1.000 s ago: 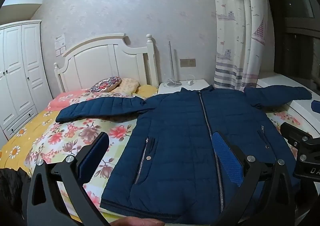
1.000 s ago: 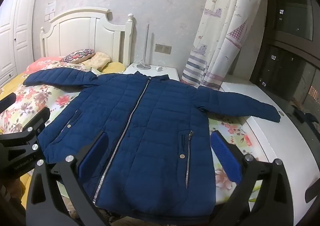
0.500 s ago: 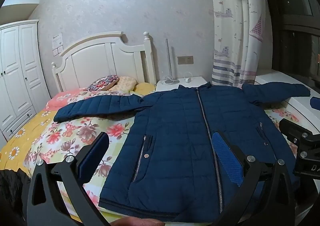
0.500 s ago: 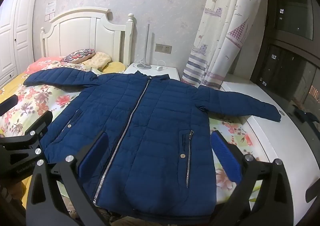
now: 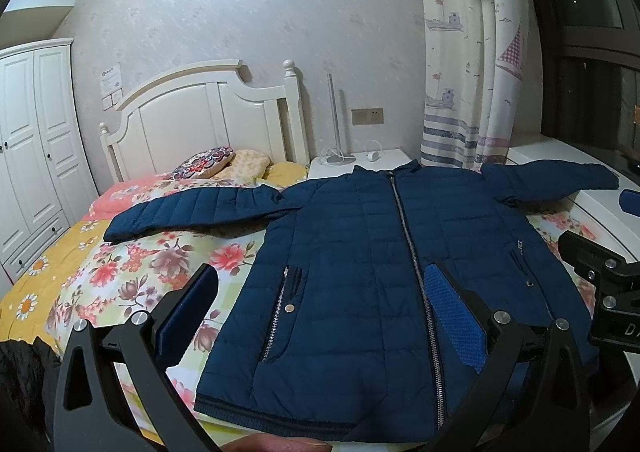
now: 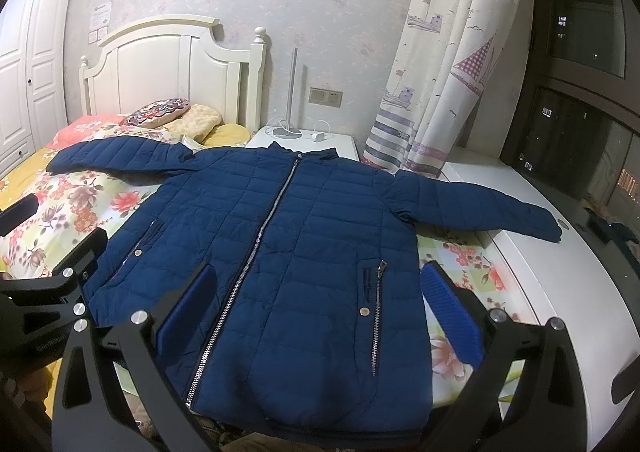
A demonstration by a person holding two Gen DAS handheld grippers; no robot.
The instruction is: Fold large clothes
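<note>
1. Navy quilted nylon: the jacket [image 5: 360,276] lies face up and zipped on the floral bedspread [image 5: 120,272], collar toward the nightstand [image 5: 360,166], hem at the near edge of the bed.
2. Both sleeves are spread wide. One sleeve [image 5: 192,212] reaches across the bedspread toward the pillows [image 5: 224,164]; the other sleeve [image 6: 480,208] runs off the bed onto the white ledge [image 6: 560,292] by the curtain [image 6: 452,64].
3. The left gripper [image 5: 320,316] hovers over the hem, its fingers spread wide with nothing between them. The right gripper [image 6: 320,316] does the same over the hem's other side, released and empty.
4. No fold has been made yet, judging by the flat, spread layout.
5. The jacket looks puffy, light and soft, with a smooth shell that is likely slippery; it will probably spring back rather than hold a crease.
6. A thin pinch of shell could slide out. Better holds seem to be the sleeve cuffs, the ribbed hem band [image 5: 280,412] or a shoulder seam, where the fabric is thicker.
</note>
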